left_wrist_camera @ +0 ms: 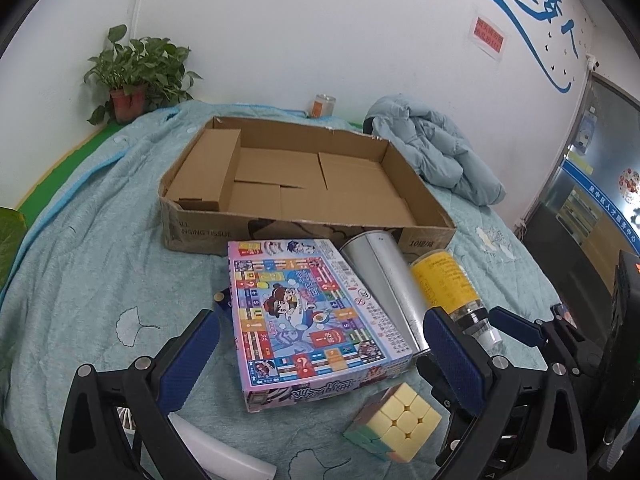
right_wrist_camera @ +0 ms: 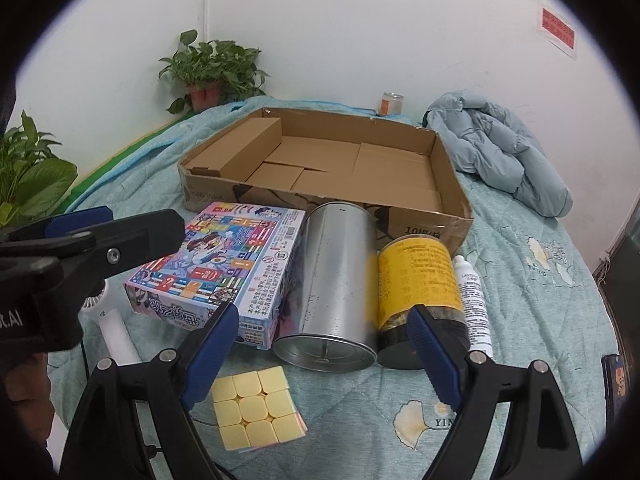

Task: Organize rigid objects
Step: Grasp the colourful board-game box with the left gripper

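Note:
A colourful board-game box (left_wrist_camera: pixel 312 316) (right_wrist_camera: pixel 224 268) lies on the teal quilt in front of an open cardboard tray (left_wrist_camera: pixel 304 184) (right_wrist_camera: pixel 328 164). A silver tin (left_wrist_camera: pixel 384 284) (right_wrist_camera: pixel 336 280) and a yellow-labelled jar (left_wrist_camera: pixel 444 280) (right_wrist_camera: pixel 420 284) lie on their sides right of it. A pastel cube (left_wrist_camera: pixel 396 420) (right_wrist_camera: pixel 256 408) sits nearest. My left gripper (left_wrist_camera: pixel 320 352) is open, its fingers on either side of the game box's near end. My right gripper (right_wrist_camera: pixel 320 340) is open just in front of the tin. A white spray bottle (right_wrist_camera: pixel 474 304) lies right of the jar.
A brown carton (left_wrist_camera: pixel 212 164) stands in the tray's left side. A light-blue jacket (left_wrist_camera: pixel 440 148) is heaped at the back right. Potted plants (left_wrist_camera: pixel 132 76) and a small jar (left_wrist_camera: pixel 322 106) stand by the wall. A white hand-held fan (right_wrist_camera: pixel 112 332) lies at the left.

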`<state>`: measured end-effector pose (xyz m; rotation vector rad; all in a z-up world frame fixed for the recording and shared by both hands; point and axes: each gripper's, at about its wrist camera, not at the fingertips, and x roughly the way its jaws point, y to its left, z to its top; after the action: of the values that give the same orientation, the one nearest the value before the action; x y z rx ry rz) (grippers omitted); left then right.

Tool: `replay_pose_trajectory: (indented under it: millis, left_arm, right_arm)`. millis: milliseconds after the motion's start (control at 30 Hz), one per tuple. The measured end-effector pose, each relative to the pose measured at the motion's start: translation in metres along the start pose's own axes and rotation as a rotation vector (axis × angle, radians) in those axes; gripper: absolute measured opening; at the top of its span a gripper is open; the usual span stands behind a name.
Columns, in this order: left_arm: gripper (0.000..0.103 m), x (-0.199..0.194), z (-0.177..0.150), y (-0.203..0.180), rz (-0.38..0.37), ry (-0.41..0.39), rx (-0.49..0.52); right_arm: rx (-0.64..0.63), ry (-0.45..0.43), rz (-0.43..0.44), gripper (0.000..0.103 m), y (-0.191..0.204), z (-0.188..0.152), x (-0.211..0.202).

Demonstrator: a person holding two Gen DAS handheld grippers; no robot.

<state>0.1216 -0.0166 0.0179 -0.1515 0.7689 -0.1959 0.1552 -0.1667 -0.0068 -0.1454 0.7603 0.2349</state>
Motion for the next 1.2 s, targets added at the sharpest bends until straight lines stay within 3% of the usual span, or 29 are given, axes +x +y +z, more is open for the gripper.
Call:
replay_pose_trajectory:
  millis: [167, 267, 400, 600, 667, 733, 767, 867, 1200]
  left_arm:
    - [0.102, 0.022, 0.004, 0.02, -0.085, 0.072, -0.043]
    - [0.102, 0.033, 0.007, 0.03, -0.084, 0.091, -0.038]
    - [0.102, 0.048, 0.012, 0.048, -0.111, 0.116, -0.061]
    - [0.098, 0.084, 0.013, 0.072, -0.166, 0.2, -0.113]
    - [0.093, 0.093, 0.009, 0.077, -0.166, 0.221, -0.123]
    - [0.078, 0.101, 0.007, 0.081, -0.152, 0.234, -0.116]
    - [0.078, 0.103, 0.004, 0.08, -0.132, 0.234, -0.108]
    - [0.077, 0.103, 0.002, 0.084, -0.139, 0.226, -0.122]
    - [0.075, 0.062, -0.03, 0.081, -0.106, 0.245, -0.136]
  right_arm:
    - [-0.045, -0.034, 0.134, 0.086, 0.007, -0.001, 0.011]
    - [-0.12, -0.111, 0.237, 0.086, 0.011, -0.007, 0.01]
    - [-0.186, -0.132, 0.323, 0.086, 0.019, -0.009, 0.013]
    - [-0.215, -0.037, 0.361, 0.086, 0.032, 0.0, 0.038]
    - [-0.208, -0.002, 0.373, 0.087, 0.035, -0.001, 0.046]
    - [-0.183, 0.051, 0.406, 0.087, 0.036, -0.001, 0.056]
    - [-0.175, 0.058, 0.412, 0.087, 0.038, -0.001, 0.058]
    - [-0.179, 0.058, 0.413, 0.091, 0.044, -0.001, 0.058]
    - [-0.167, 0.108, 0.531, 0.092, 0.043, -0.016, 0.035]
